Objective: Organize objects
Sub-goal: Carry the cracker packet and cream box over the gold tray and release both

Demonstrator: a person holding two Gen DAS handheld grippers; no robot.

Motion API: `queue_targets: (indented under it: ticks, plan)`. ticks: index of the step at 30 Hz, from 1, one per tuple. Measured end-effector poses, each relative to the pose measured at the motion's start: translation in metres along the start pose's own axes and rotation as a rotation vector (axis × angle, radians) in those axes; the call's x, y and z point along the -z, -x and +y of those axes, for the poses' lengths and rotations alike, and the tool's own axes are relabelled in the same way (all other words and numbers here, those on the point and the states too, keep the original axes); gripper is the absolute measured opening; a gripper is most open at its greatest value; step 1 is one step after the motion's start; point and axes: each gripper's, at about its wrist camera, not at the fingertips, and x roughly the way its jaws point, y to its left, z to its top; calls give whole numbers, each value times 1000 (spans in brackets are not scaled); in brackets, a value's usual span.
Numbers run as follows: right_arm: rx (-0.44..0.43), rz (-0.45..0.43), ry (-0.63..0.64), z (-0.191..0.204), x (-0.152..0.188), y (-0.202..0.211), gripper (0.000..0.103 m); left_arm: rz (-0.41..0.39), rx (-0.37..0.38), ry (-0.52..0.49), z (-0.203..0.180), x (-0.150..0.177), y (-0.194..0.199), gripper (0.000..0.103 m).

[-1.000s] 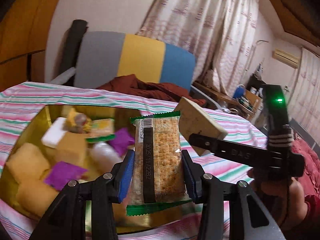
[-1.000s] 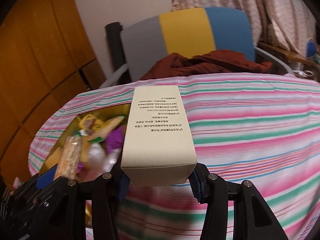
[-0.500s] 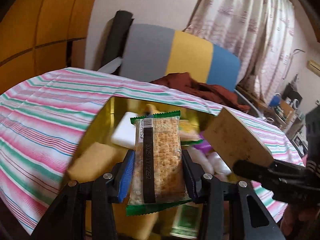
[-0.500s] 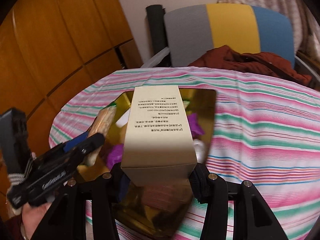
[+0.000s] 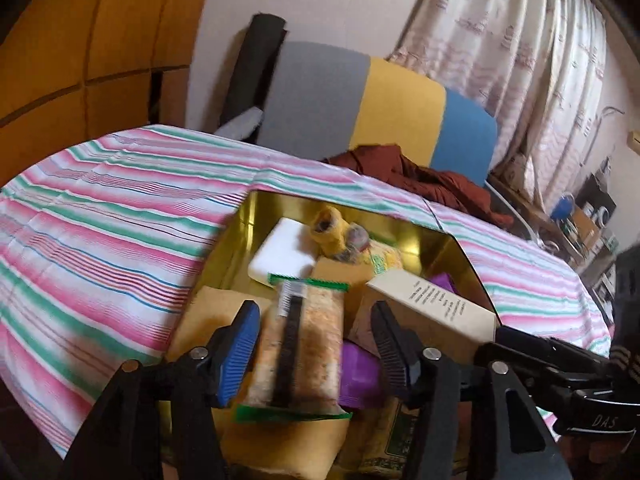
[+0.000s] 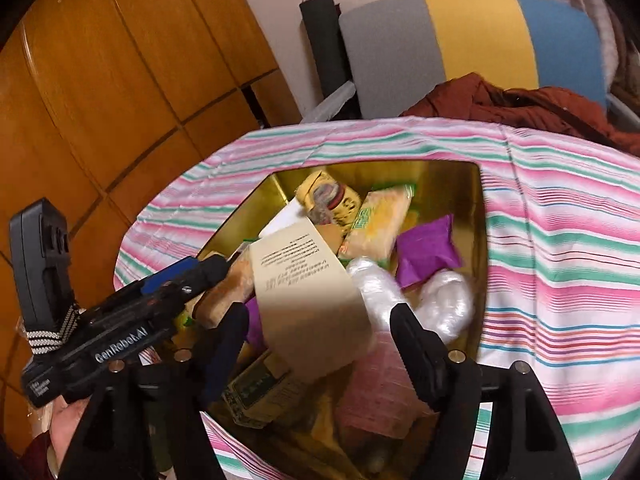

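A gold tin [image 5: 436,240] full of snacks sits on the striped tablecloth [image 5: 100,216]; it also shows in the right wrist view [image 6: 452,184]. My left gripper [image 5: 316,328] is open over the tin, and the cracker packet [image 5: 300,340] lies loose between its fingers on the pile. My right gripper [image 6: 320,328] is open too; the cream box [image 6: 308,292] tilts left between its fingers, resting on the snacks. That box shows in the left wrist view [image 5: 428,304] at the tin's right side.
The tin holds purple packets [image 6: 428,248], clear wrapped sweets [image 6: 444,300], a white block [image 5: 284,252] and yellow packets [image 6: 376,224]. A grey, yellow and blue chair [image 5: 372,112] with brown cloth [image 5: 432,180] stands behind the table. A wooden wall [image 6: 100,80] is at left.
Both grippers have opened over the tin. The cracker packet and the cream box have dropped from their jaws onto the snack pile, and the box has tipped sideways.
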Motion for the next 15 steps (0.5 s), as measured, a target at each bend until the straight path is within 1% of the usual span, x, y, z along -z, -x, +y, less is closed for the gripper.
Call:
queue_targets:
  ticks: [1,3,4,6,8,10,11,13,15]
  plan:
    - [5,-7,-1,-1,1,3,74,-13,-4,12,3,-1,2,59]
    - [13,-26,5,1,2,9,68,-37,-11,39,7,-1,10,59]
    - [12,-32,16,3,2,11,62,-42,-10,46,8,-2,12,59]
    - [20,-31,63,11,0,8,56,-46,-1,71,9,-4,17,59]
    - [42,-22,103,16,-1,1,47,-36,-5,98,10,-6,20,59]
    - [84,-12,131,18,-3,-11,43,-26,-31,100,7,-7,22,59]
    - [122,1,138,15,-5,-21,42,-22,-50,92,5,-7,23,59]
    - [128,10,122,8,-8,-32,42,-8,-82,67,-2,-7,24,59]
    - [111,15,78,0,-12,-34,43,10,-110,38,-8,-5,25,59]
